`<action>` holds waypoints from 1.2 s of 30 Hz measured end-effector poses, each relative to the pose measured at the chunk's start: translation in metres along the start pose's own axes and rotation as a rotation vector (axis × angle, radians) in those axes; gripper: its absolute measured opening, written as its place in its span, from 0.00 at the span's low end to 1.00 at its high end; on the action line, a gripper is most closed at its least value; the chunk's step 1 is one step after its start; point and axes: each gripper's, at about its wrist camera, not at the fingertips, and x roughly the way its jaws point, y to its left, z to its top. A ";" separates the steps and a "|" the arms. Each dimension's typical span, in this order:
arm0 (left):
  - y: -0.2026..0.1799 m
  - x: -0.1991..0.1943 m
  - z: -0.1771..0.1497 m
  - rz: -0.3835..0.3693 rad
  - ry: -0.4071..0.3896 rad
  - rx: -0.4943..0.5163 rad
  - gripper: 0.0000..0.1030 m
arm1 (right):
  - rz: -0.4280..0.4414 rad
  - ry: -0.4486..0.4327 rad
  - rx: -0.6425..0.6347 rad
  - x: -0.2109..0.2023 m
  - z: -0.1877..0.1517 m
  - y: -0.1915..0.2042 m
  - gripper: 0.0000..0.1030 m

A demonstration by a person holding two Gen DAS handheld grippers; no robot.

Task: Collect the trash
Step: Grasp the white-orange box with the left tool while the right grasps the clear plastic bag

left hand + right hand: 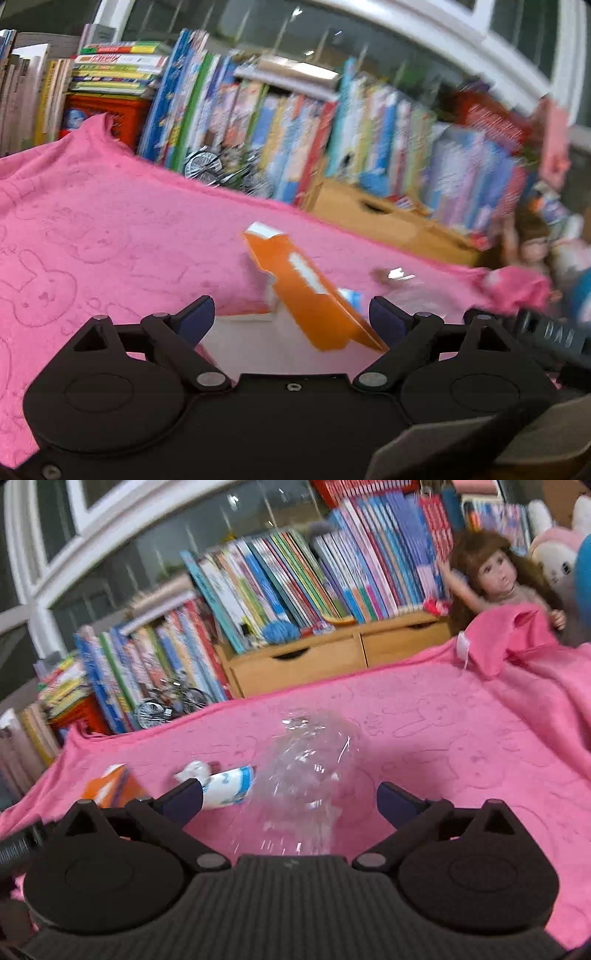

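Observation:
An orange and white flattened carton [306,291] lies tilted on the pink bunny-print blanket [92,229], between the spread fingers of my left gripper [291,317], which is open above it. A white sheet [251,343] lies under the carton. In the right wrist view a crumpled clear plastic bottle [306,771] lies between the fingers of my open right gripper [290,801]. Beside it to the left sit a white and blue wrapper [229,786] and a small white wad [194,770]. The orange carton [110,786] shows at the far left.
Rows of children's books [295,579] stand behind the blanket [461,738] on a wooden drawer unit [332,657]. A doll [498,579] and plush toys [554,554] sit at the back right. A small metal bicycle model [221,170] stands by the books. The other gripper [546,336] shows at the right edge.

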 end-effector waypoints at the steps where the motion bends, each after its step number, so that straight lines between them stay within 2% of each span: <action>1: 0.000 0.007 -0.002 0.001 0.006 -0.001 0.87 | -0.007 0.014 0.009 0.012 0.002 0.001 1.00; 3: 0.001 0.019 -0.004 -0.034 0.022 0.000 0.84 | -0.016 0.039 0.021 0.032 0.004 0.001 1.00; 4: 0.001 0.023 -0.005 -0.051 0.028 0.001 0.74 | -0.021 0.060 0.021 0.041 0.004 0.001 1.00; 5: 0.001 0.027 -0.007 -0.061 0.038 0.007 0.61 | -0.022 0.073 0.024 0.045 0.001 0.001 0.95; 6: 0.000 0.027 -0.009 -0.063 0.055 0.017 0.40 | -0.022 0.092 0.035 0.049 -0.002 0.000 0.83; 7: -0.001 0.029 -0.012 -0.063 0.077 0.028 0.38 | -0.009 0.109 0.054 0.050 -0.006 -0.002 0.74; 10: -0.004 0.022 -0.020 -0.076 0.070 0.076 0.36 | 0.021 0.077 0.032 0.036 -0.016 0.000 0.62; 12: -0.008 0.008 -0.024 -0.076 0.044 0.122 0.34 | 0.024 0.053 0.009 0.024 -0.021 0.003 0.61; 13: -0.009 0.000 -0.026 -0.079 0.030 0.136 0.17 | 0.035 0.040 0.003 0.016 -0.022 0.004 0.60; 14: -0.010 -0.005 -0.027 -0.071 0.019 0.148 0.04 | 0.047 0.025 -0.001 0.008 -0.025 0.005 0.60; 17: -0.007 -0.025 -0.029 -0.109 0.017 0.158 0.03 | 0.077 -0.016 -0.005 -0.016 -0.027 0.008 0.59; 21: -0.005 -0.050 -0.034 -0.115 -0.015 0.207 0.02 | 0.103 -0.067 -0.051 -0.049 -0.032 0.016 0.59; 29: 0.016 -0.103 -0.051 -0.150 -0.020 0.196 0.02 | 0.136 -0.091 -0.126 -0.106 -0.057 0.024 0.59; 36: 0.025 -0.156 -0.066 -0.191 -0.059 0.218 0.02 | 0.160 -0.102 -0.151 -0.145 -0.084 0.029 0.59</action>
